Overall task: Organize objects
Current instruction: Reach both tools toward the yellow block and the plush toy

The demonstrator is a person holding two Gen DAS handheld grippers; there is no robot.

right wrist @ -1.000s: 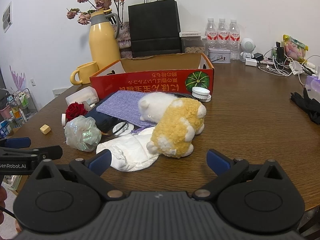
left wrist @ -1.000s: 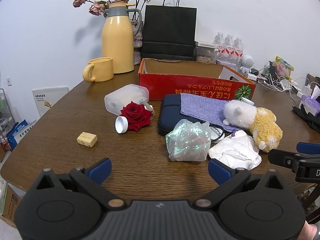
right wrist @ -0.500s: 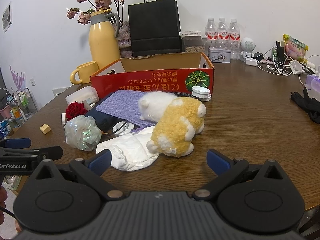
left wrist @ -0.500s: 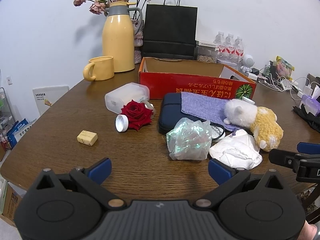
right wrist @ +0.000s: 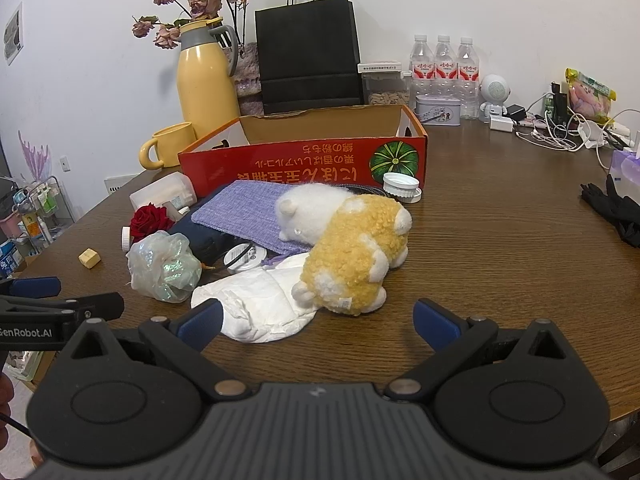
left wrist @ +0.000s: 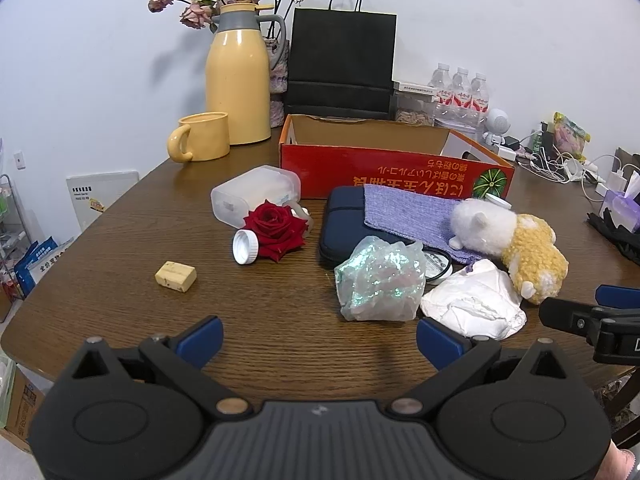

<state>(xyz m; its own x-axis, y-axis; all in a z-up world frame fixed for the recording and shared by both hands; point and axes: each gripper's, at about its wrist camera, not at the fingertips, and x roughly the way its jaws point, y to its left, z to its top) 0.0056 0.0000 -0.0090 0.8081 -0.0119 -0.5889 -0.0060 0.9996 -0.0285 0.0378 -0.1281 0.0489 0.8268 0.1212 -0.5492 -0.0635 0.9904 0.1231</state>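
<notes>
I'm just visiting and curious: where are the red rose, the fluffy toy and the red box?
red rose [left wrist: 275, 229], left wrist view, on its petals.
fluffy toy [right wrist: 352, 252], right wrist view, on its yellow body.
red box [right wrist: 280, 168], right wrist view, on its printed front wall.

the purple cloth [left wrist: 404, 212] is covering the right part of the dark blue case [left wrist: 344, 224], and the plush toy [right wrist: 348, 248] is hiding the cloth's far end. the crumpled iridescent wrap [left wrist: 380, 276] is blocking most of the round tin [left wrist: 438, 266]. the red box [right wrist: 304, 160] is concealing its own floor behind its front wall. the right claw [left wrist: 576, 312] is running off the left view's edge, its tips partly cut. the bottle labels [right wrist: 442, 68] are too small to read.
</notes>
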